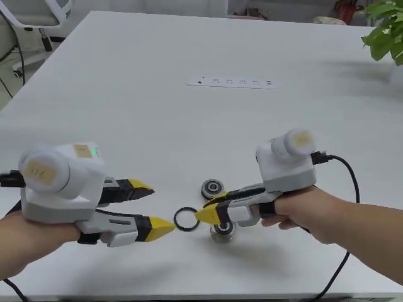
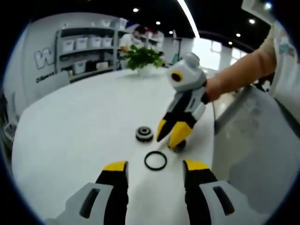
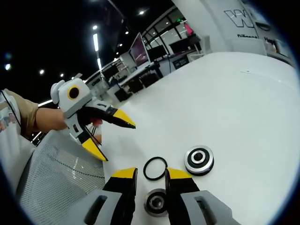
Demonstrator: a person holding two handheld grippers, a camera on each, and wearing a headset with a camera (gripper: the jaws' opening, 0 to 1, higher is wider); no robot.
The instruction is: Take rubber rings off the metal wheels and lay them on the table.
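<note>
A loose black rubber ring (image 1: 176, 220) (image 2: 146, 161) (image 3: 145, 168) lies flat on the white table (image 1: 157, 107). Just right of it, my right gripper (image 1: 204, 215) (image 3: 152, 174) (image 2: 171, 133) is shut on a small metal wheel (image 1: 221, 234) (image 3: 156, 202) (image 2: 178, 144) that rests on the table. A second metal wheel (image 1: 212, 187) (image 2: 144, 133) (image 3: 198, 160), with a dark band around it, lies free a little farther back. My left gripper (image 1: 158, 207) (image 2: 156, 166) (image 3: 117, 140) stands open just left of the ring, nothing between its jaws.
A flush socket strip (image 1: 232, 82) sits in the table's far middle. A green plant (image 1: 384, 31) stands at the far right and a chair (image 1: 38, 12) beyond the far left corner. A black cable (image 1: 349, 182) trails from the right gripper. The table's front edge is close.
</note>
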